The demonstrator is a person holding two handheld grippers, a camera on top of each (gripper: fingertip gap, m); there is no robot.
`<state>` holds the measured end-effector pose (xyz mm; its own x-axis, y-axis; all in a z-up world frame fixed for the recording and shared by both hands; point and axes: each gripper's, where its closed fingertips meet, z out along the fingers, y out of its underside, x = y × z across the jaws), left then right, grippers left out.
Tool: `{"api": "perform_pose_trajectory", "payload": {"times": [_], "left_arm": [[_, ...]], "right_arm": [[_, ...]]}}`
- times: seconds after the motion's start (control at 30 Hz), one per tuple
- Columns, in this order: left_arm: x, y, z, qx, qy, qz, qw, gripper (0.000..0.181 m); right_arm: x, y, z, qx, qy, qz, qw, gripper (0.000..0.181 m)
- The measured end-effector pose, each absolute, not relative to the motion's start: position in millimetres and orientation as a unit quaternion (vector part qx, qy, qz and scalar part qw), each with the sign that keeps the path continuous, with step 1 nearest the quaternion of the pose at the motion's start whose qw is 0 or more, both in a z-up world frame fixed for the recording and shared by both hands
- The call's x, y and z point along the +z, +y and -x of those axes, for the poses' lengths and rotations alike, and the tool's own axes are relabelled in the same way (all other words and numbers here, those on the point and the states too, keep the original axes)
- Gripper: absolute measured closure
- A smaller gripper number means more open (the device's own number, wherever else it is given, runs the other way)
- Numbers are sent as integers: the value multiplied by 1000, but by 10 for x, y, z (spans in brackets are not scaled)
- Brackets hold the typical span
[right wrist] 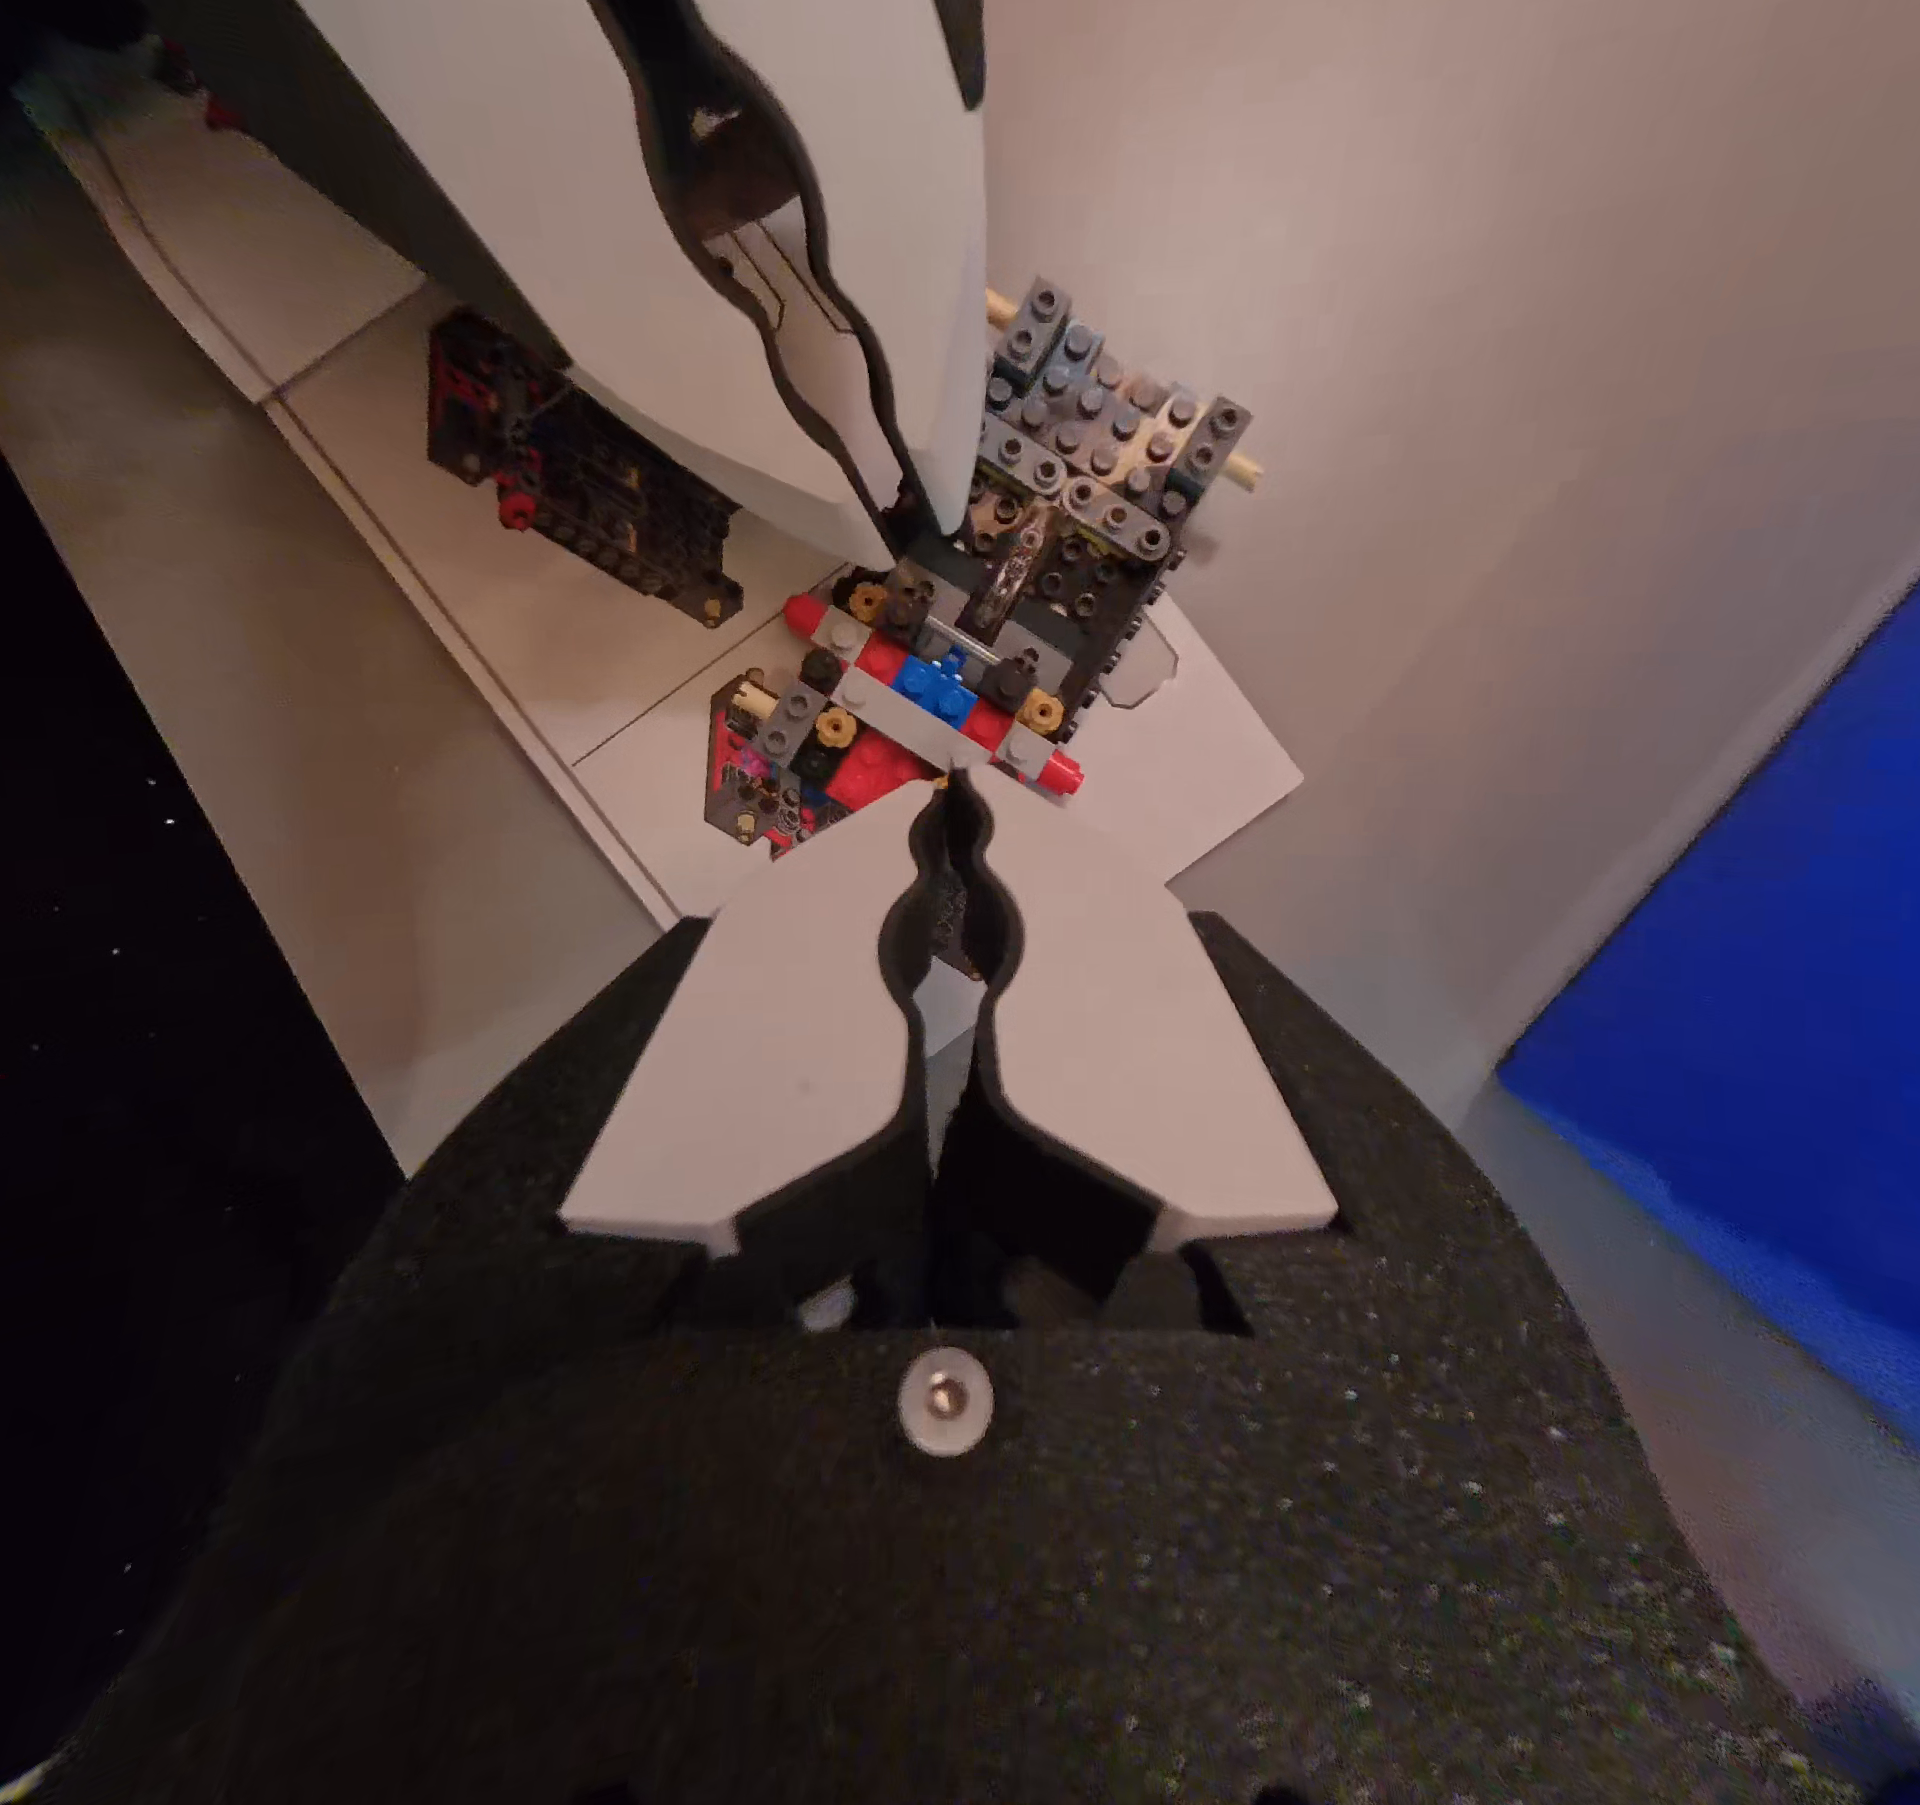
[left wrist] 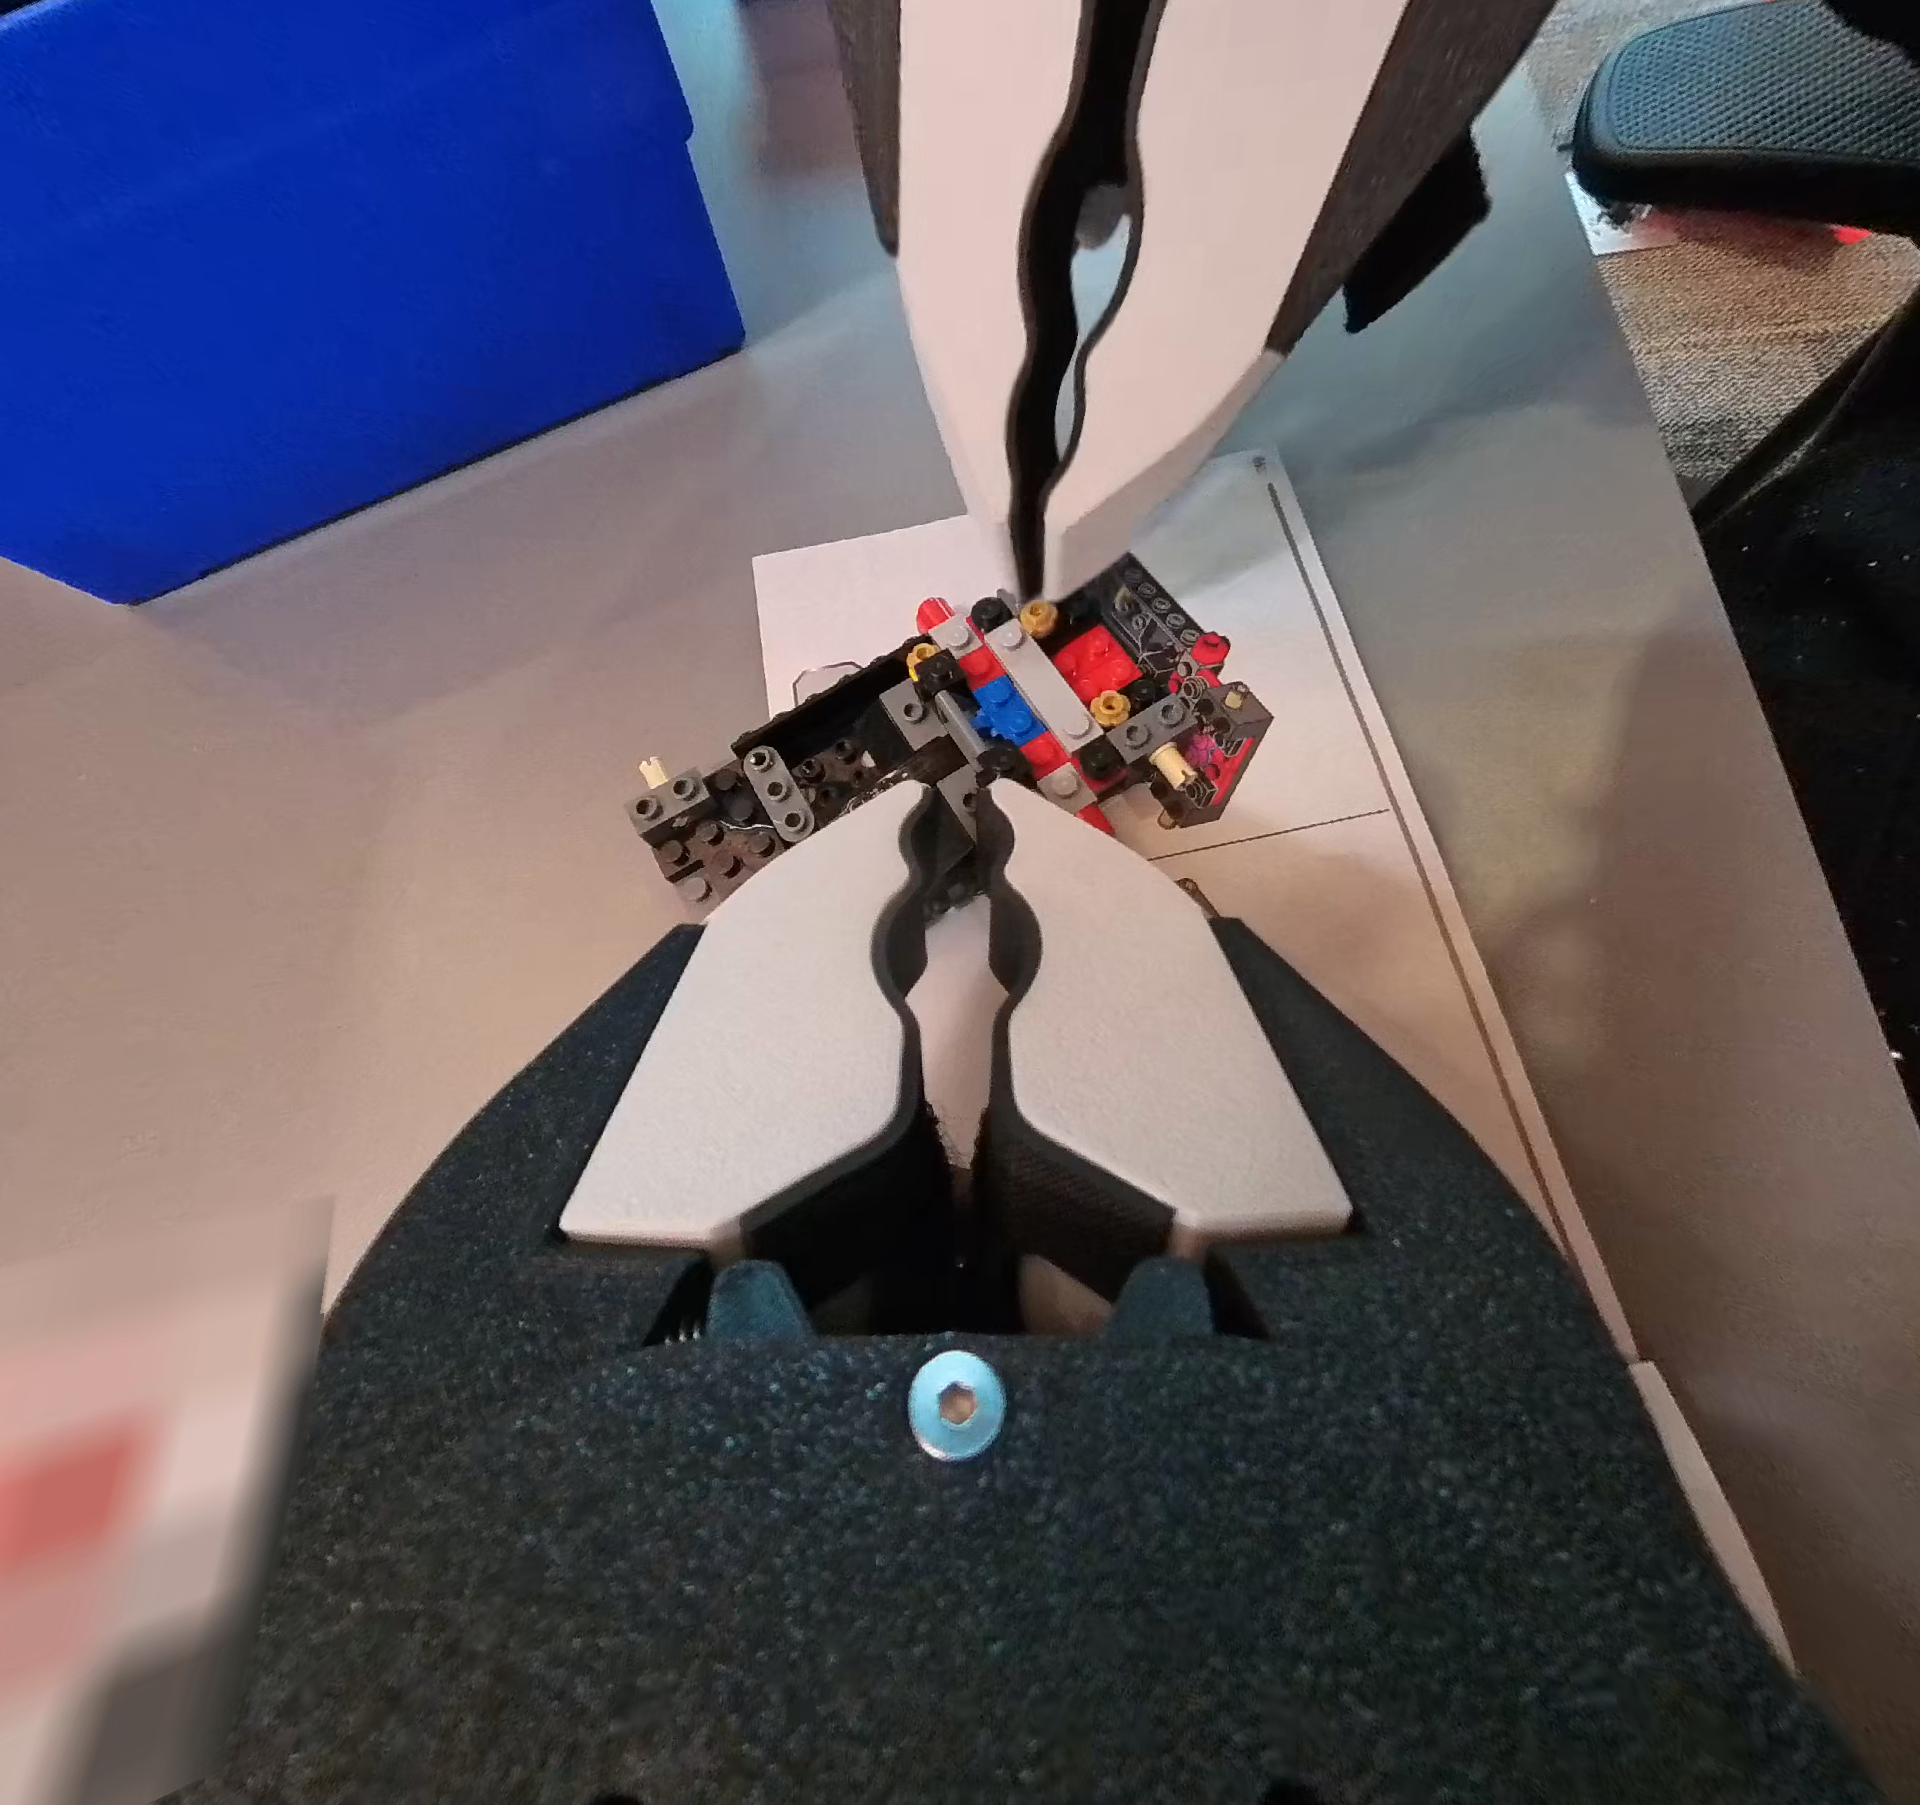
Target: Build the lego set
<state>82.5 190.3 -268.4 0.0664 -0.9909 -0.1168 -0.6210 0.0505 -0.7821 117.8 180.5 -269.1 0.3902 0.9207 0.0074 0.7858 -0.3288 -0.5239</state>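
Left wrist view: the left gripper (left wrist: 961, 805), fingers closed on the lego model's (left wrist: 997, 706) near edge, steadies it on the instruction sheet (left wrist: 1299, 882).

Right wrist view: the right gripper (right wrist: 951, 781), fingers together, presses the red section; best pushed straight down.

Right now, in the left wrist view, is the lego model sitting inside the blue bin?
No. The lego model sits partly on the white instruction sheet on the table, with the blue bin apart at upper left.
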Motion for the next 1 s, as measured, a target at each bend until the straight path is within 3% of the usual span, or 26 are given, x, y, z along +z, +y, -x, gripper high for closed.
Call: {"api": "perform_pose_trajectory", "payload": {"times": [0.63,1.0], "left_arm": [[-2673,1906,-812,-264,628,640,355,175],[-2492,2156,-718,-280,549,679,399,176]], "right_arm": [[-2771,1789,-1190,130,-517,838,118,181],[-2785,1781,-1197,66,-525,844,84,181]]}}
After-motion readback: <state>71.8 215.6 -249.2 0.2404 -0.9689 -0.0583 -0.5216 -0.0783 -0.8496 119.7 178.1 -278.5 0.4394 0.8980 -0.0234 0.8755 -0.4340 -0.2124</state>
